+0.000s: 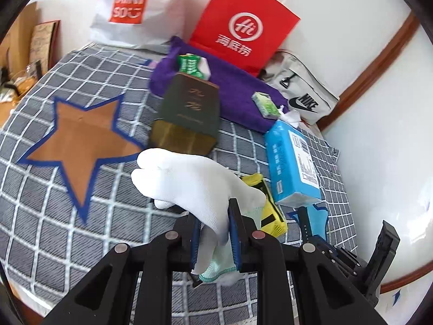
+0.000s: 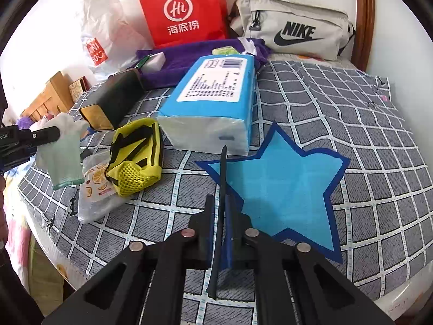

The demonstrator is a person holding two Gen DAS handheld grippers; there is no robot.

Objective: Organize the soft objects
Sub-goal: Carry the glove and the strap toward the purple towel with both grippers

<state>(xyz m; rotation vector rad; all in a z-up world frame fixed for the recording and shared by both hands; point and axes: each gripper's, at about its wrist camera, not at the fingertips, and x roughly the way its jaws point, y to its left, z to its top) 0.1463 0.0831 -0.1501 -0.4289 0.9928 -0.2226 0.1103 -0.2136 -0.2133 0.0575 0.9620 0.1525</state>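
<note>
White cotton fills the left claw [image 1: 215,233]: a glove [image 1: 194,187] is pinched at its green-edged cuff between the nearly closed fingers, its long axis running away from the camera, fingertips pointing out toward the brown star [image 1: 78,140]. From the right wrist view the same glove [image 2: 63,149] hangs off the bed, cuff down.

Closed almost fully, the right claw [image 2: 220,233] grips a thin black strap [image 2: 220,205] edge-on, its length running forward toward the tissue pack and its near end trailing down between the fingers. It hovers at the near left point of the blue star [image 2: 281,189] on the grey checked bed cover [image 2: 365,124].

Left of that star lie a yellow mesh pouch [image 2: 138,159] with black straps and, touching it, a clear packet [image 2: 94,192] printed with orange slices. Behind them lies the blue tissue pack [image 2: 213,103], its white label and barcode facing up, long axis pointing away. Beside it lies a dark box [image 2: 113,100] with a gold end; gold characters on its face are too blurred to read.

Farther back a purple towel [image 2: 184,57] carries two small green-and-white packs. Against the wall stand a red "Hi" bag [image 2: 184,13] with Chinese characters, a white Miniso bag [image 1: 130,8] and a grey Nike bag [image 2: 295,29].
</note>
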